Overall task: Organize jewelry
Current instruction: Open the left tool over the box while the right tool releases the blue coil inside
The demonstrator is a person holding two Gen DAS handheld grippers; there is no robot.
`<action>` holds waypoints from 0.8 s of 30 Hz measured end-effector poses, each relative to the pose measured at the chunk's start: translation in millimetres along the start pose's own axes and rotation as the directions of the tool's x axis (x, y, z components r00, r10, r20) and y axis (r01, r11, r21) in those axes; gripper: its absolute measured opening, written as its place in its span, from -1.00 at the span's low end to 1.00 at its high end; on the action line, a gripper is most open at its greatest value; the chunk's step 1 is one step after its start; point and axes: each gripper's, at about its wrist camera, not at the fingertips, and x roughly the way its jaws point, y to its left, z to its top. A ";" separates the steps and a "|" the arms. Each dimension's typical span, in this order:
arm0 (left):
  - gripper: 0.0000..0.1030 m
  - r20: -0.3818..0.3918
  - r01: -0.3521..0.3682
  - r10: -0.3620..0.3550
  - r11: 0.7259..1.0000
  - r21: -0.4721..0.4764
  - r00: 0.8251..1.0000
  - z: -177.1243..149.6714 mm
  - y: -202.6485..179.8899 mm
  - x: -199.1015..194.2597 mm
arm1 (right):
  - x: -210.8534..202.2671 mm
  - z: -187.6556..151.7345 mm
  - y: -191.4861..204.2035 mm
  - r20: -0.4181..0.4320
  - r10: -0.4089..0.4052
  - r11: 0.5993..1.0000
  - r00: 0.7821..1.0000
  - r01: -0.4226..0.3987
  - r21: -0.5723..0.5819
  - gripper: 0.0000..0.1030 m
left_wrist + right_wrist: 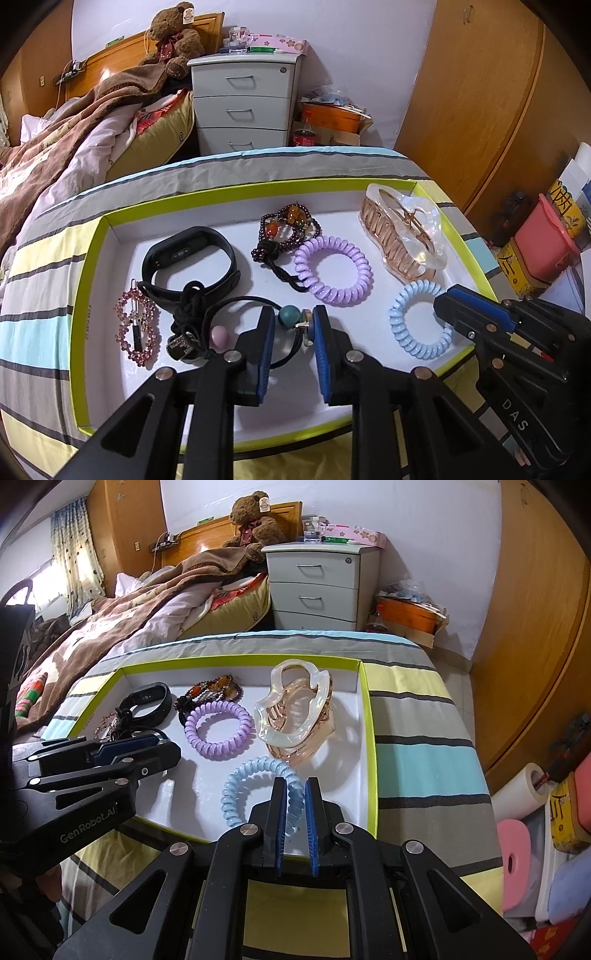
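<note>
Jewelry tray (pixel 92 258) on a striped bed, seen from both wrist views. Progress, as judged: sorting looks well advanced, since every piece in view already lies inside the tray; what remains appears to be settling the last two ties.

Left claw (pixel 293 326): narrow, its pads set either side of the teal bead and metal charm of a black hair tie (pixel 236 306) at the tray's 6 o'clock edge; whether they press on it cannot be told.

Right claw (pixel 295 794): closed on the blue coil (pixel 255 775), at 5 o'clock in the tray.

Count:
- coil ties, two: blue, and purple coil (pixel 334 269) at centre
- hair claw clip (pixel 404 232), one, at 2 o'clock
- bead bracelet (pixel 288 229), one cluster, at 12 o'clock
- black band (pixel 192 254), one, at 10 o'clock
- pink beaded clip (pixel 136 325), one, at 8 o'clock
- black beaded tie, one.
</note>
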 end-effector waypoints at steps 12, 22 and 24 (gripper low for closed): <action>-0.27 0.005 -0.005 0.005 1.000 -0.007 1.000 -1.6 -2.5 -8.4 | -6.7 -1.9 -3.5 0.012 -0.002 1.000 1.000 0.002 0.028 -0.62; -0.17 0.051 -0.068 0.070 0.997 -0.044 0.996 -10.9 -1.2 -36.1 | -36.5 -5.8 -4.6 0.080 0.004 0.998 0.997 -0.008 0.057 -0.61; -0.16 0.064 -0.082 0.085 0.995 -0.054 0.994 -15.9 -0.9 -44.8 | -43.0 -8.1 -3.3 0.092 0.007 0.998 0.996 -0.013 0.059 -0.60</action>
